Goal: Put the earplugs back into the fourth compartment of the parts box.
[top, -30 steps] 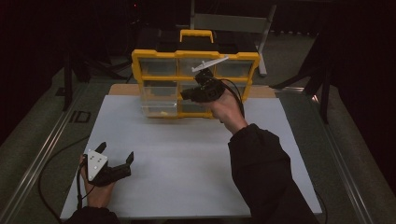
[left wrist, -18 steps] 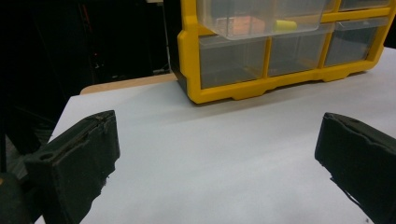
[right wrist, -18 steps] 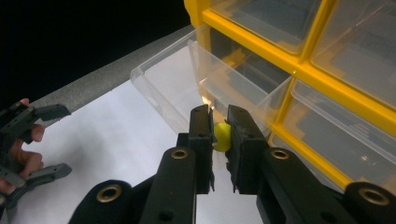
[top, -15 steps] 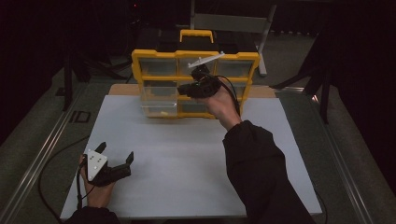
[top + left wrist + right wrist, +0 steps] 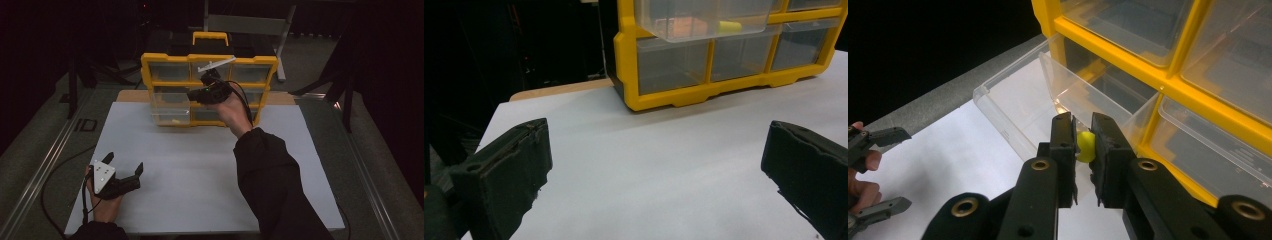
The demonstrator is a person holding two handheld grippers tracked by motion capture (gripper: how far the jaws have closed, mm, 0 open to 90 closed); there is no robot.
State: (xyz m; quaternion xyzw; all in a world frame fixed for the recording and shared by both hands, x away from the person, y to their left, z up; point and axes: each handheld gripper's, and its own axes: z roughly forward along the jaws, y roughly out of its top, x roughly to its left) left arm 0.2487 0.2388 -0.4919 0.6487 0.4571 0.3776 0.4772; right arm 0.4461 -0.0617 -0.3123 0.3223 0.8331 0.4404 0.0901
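A yellow organizer with clear drawers stands at the back of the white board. One clear drawer on its left side is pulled out. My right gripper hovers beside that drawer. In the right gripper view the right gripper is shut on a small yellow piece, just above the open drawer. My left gripper rests near the board's front left corner. The left gripper is open wide with nothing between its jaws. Inside the drawer lie a yellow piece and an orange one.
The white board covers the table, with bare room between the two hands. A tan strip shows behind the board's far left edge. A metal frame stands behind the organizer. The other drawers are pushed in.
The right gripper has shifted slightly to the left, toward the open drawer, still shut on the yellow piece. The left gripper has stayed where it was.
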